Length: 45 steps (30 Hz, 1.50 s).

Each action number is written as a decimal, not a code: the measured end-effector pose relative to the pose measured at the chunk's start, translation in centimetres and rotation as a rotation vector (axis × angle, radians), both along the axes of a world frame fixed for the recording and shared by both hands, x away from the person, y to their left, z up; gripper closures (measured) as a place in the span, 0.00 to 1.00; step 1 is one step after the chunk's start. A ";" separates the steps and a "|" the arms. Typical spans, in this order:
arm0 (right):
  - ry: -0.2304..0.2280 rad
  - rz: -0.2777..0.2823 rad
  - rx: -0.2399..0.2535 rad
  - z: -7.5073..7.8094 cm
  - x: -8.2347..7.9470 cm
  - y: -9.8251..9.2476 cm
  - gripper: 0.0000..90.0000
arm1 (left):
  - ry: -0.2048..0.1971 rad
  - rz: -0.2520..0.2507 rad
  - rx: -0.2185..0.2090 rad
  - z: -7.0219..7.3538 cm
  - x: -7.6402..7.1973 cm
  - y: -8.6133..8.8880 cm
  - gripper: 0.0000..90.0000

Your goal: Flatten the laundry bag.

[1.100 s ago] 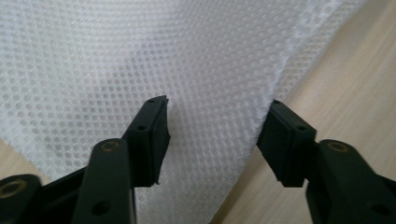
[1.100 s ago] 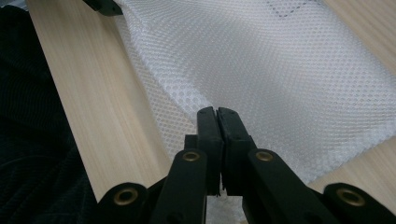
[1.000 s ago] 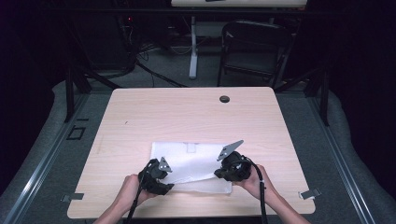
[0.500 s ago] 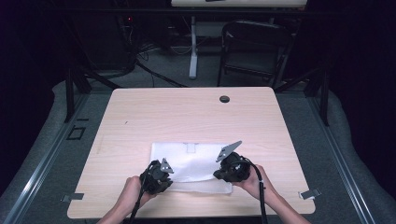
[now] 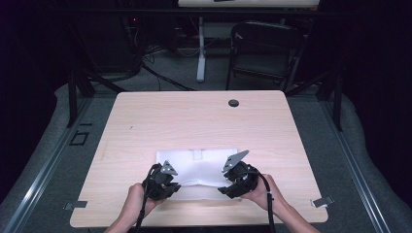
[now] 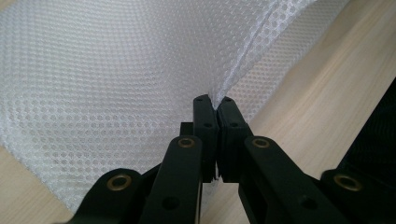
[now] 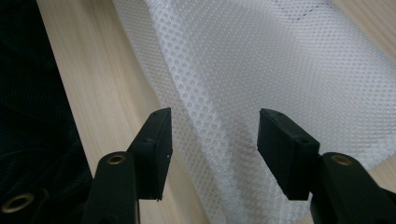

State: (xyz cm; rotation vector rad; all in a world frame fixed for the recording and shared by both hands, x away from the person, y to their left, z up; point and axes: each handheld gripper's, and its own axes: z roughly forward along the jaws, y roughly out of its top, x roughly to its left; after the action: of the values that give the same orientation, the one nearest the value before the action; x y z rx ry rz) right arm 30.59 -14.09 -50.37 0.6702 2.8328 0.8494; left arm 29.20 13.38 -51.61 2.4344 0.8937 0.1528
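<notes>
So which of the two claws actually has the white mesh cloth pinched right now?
The left claw: its jaws are shut on a fold of the white mesh cloth. The right claw stands open over the cloth.

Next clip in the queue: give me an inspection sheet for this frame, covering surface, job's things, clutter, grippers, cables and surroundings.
Surface: light wood table, with a round dark grommet near its far edge.
Job's things: white mesh cloth lying at the near middle of the table; its near edge is gathered up at the left.
Clutter: nothing seen on the table besides the cloth.
Grippers: left gripper shut on a fold of the cloth; right gripper open, jaws apart over the cloth's near edge.
Cables: one black cable trails back from the right gripper along the forearm; loose cables on the floor beyond the table.
Surroundings: dark room, black chair and a white desk leg beyond the table.
</notes>
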 end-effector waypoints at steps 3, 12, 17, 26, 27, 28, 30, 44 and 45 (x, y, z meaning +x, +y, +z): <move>-0.010 -0.001 -0.014 0.0 -0.2 0.0 0.49 | 0.001 -0.010 -0.010 0.3 0.0 0.3 0.99; -0.027 0.007 -0.080 1.0 -0.7 -1.5 0.88 | -0.011 -0.042 -0.017 0.7 -0.7 0.2 0.98; -0.035 -0.005 -0.044 1.3 -0.8 -1.5 0.99 | -0.034 -0.055 -0.022 1.0 -1.0 0.4 0.98; -0.040 -0.069 0.067 3.4 -0.7 -2.3 0.99 | -0.060 -0.050 -0.043 1.0 -1.2 0.7 0.57; -0.034 -0.073 0.072 3.5 -0.7 -2.4 0.99 | -0.058 -0.043 -0.042 1.0 -1.3 0.8 0.55; -0.036 -0.073 0.078 3.6 -0.6 -2.5 0.99 | -0.065 -0.030 -0.035 0.9 -1.3 0.7 0.50; -0.036 -0.090 0.088 3.8 -0.6 -2.4 0.99 | -0.074 -0.020 -0.027 0.9 -1.5 0.8 0.45; -0.055 -0.107 0.106 4.8 -0.1 -2.1 0.99 | -0.153 -0.003 -0.014 1.2 -1.4 1.6 0.95; -0.056 -0.108 0.106 4.8 -0.1 -2.1 0.99 | -0.152 -0.008 -0.009 1.3 -1.5 1.6 0.97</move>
State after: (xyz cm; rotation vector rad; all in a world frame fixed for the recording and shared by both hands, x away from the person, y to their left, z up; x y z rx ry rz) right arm 30.50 -16.23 -45.61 0.7915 2.6902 0.9883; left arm 27.75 14.93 -50.35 2.3813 0.8147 0.3256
